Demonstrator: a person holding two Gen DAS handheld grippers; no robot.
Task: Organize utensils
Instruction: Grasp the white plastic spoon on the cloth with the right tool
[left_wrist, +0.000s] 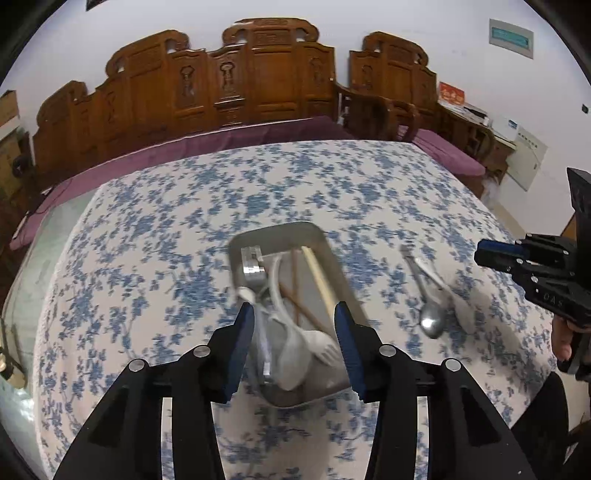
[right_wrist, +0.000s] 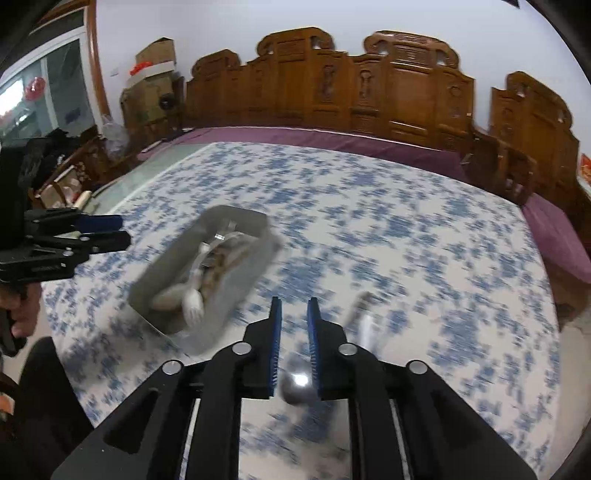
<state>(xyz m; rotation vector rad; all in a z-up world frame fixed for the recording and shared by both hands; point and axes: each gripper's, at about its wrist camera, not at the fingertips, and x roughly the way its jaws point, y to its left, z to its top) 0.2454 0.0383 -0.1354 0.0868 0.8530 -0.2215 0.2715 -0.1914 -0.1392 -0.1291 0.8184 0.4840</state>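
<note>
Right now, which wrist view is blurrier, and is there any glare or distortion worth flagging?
Right wrist view: heavy motion smear on the blue-flowered tablecloth and grey metal tray, and glare on the steel spoon bowl. Left wrist view: milder blur; tray contents readable. Both: fisheye bends the carved wooden bench.

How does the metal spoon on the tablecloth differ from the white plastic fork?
The metal spoon is shiny grey steel; the white plastic fork is matte white. The spoon lies loose on the floral tablecloth, outside the metal tray; the fork sits inside that tray among other utensils. Both lie flat, and neither is gripped.
</note>
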